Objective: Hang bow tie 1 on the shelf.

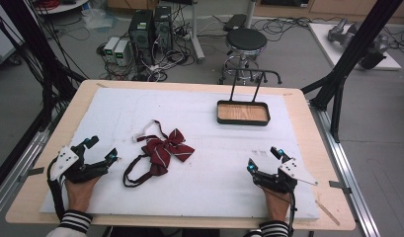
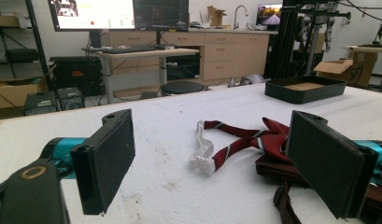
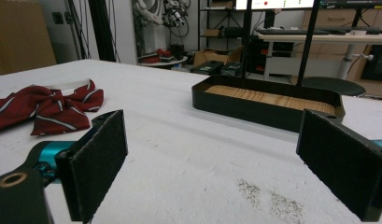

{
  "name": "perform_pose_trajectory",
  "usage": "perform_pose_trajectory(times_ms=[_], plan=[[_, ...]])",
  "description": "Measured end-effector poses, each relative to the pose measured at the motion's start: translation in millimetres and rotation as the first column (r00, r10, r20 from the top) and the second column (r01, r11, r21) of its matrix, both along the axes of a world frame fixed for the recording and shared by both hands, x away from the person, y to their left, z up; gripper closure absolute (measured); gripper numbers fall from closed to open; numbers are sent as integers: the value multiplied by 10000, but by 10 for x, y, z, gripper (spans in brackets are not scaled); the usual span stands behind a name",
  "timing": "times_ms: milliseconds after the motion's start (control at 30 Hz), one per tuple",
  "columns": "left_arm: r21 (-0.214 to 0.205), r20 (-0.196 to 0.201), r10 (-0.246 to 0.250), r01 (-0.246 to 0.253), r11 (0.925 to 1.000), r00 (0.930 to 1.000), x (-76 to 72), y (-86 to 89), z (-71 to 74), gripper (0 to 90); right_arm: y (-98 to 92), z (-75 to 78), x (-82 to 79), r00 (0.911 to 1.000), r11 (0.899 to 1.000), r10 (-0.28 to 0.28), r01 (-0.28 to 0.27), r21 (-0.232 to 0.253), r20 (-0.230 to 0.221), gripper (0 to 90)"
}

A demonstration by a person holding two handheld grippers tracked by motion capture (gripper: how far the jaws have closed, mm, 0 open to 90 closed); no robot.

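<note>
left gripper [image 1: 101,149] and right gripper [image 1: 262,158] both gape empty; left gripper view reveals the bow tie's [image 2: 254,140] white clasp [image 2: 201,156].

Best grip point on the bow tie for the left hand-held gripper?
Take the bow tie at its central knot, coming from its left side, where the left hand-held gripper sits open. The knot is the bunched, thickest part; the wings lie flat and the straps are thin and loose.

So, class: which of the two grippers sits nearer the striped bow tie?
The left gripper. The bow tie lies just off its open jaws, while the right gripper rests well clear, across bare white mat.
</note>
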State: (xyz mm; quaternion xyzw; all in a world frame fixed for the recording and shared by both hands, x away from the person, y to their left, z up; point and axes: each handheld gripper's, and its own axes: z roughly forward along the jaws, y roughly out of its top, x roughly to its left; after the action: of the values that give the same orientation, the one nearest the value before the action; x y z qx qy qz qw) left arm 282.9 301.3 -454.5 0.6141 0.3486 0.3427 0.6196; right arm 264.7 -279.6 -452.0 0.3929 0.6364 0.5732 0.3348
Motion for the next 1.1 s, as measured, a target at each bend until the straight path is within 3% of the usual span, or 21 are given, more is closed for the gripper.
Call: perform_pose_trajectory(times_ms=[600, 733, 867, 1100], plan=[[29, 37, -147, 147, 9999, 9999, 5, -4, 3, 155, -1, 0, 0, 10000, 10000, 11, -11, 12, -2, 80], [281, -240, -318, 325, 9991, 9992, 18, -4, 36, 154, -7, -1, 5, 10000, 10000, 10, -10, 8, 49, 80], [423, -252, -536, 546, 9976, 9982, 21, -8, 144, 154, -3, 0, 0, 10000, 10000, 22, -22, 17, 0, 80], [1017, -994, -1216, 1316, 9861, 9876, 141, -74, 452, 155, -4, -1, 0, 10000, 10000, 9, -9, 20, -2, 80]])
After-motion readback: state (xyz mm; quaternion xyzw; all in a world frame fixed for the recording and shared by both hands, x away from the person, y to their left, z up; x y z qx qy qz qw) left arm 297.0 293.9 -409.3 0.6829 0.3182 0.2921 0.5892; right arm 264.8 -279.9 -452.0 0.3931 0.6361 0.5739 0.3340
